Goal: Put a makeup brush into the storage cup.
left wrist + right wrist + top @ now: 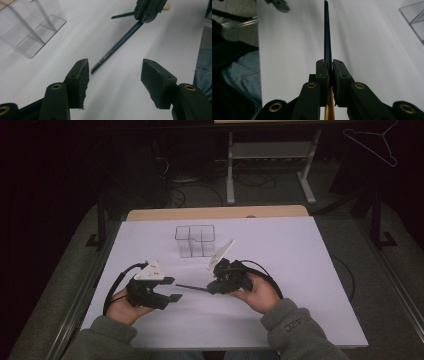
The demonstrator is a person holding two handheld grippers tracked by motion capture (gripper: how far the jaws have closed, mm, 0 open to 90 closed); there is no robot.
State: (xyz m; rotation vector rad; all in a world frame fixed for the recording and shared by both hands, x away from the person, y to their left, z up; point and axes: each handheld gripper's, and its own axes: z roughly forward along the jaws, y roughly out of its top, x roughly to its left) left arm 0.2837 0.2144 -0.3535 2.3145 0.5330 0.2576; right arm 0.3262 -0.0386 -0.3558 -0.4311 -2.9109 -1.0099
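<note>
Right tool clamped tight on a dark pencil, jaws pressed against both sides of the shaft; in the right gripper view the pencil runs straight out ahead from between the pads, and a yellow-orange stretch of it shows below the jaws. In the high view the pencil sticks out from the right tool toward the left tool, roughly level, lifted off the white worktop. Left tool is part open, nothing between the jaws, pads not touching anything; in the left gripper view its tip points at the near end of the pencil, which ends just short of the gap between the jaws, closer to one of them. The right tool is seen farther off there, gripping the pencil's other end. A clear plastic divided box stands on the worktop beyond both tools, apart from them. Both forearms in grey-green sleeves come in at the bottom.
</note>
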